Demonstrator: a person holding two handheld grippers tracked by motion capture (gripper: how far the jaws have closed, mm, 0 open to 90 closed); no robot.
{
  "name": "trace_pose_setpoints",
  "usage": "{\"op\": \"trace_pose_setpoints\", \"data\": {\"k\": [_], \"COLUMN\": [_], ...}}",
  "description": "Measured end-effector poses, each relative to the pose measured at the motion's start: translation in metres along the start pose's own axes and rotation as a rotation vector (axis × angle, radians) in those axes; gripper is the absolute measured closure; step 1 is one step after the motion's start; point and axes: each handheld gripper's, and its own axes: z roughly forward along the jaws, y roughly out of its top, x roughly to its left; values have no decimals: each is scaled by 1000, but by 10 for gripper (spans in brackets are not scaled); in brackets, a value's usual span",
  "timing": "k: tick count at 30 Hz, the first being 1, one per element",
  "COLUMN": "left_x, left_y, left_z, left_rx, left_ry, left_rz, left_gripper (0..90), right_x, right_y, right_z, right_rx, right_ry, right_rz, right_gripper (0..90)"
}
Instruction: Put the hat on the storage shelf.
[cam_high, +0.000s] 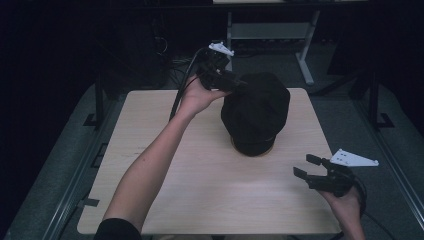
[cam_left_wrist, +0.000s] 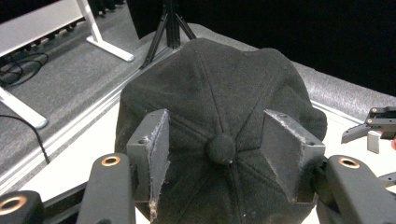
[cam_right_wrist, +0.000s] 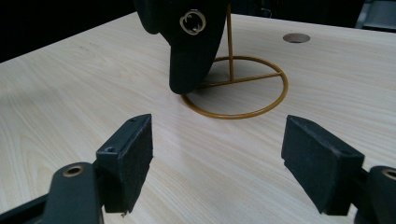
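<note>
At the left, the left gripper (cam_high: 235, 84) is held out over the far side of the worktop (cam_high: 165, 165), its fingers (cam_left_wrist: 154, 149) spread wide and straddling the crown of the black cap (cam_high: 256, 111). In the left gripper view the cap's top button (cam_left_wrist: 221, 148) sits midway between them, so the cap lies straight ahead of and just under this gripper; whether the pads touch the cloth is hard to tell. The cap rests on a gold wire stand (cam_right_wrist: 236, 88) near the worktop's middle, its brim hanging toward the person's side. Further right, the right gripper (cam_high: 309, 169) hovers low near the worktop's right edge, fingers (cam_right_wrist: 128, 158) likewise spread and holding nothing, well apart from the cap. The left hand is clearly nearer, so a grasp at the crown looks like its job.
</note>
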Motion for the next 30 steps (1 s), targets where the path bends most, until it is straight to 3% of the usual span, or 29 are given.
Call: {"op": "trace_pose_setpoints", "data": {"k": [16,30], "left_x": [9,12], "left_y": [-25,-44], "left_z": [-11,-31], "left_rx": [0,-25], "left_ry": [7,15], "left_rz": [-33,-57], "left_gripper": [372,360], "right_x": [3,6], "right_y": [0,0], "right_z": [3,8], "right_rx": [5,14], "right_ry": [-5,-1], "right_rz": [1,6], "right_gripper": [241,240]}}
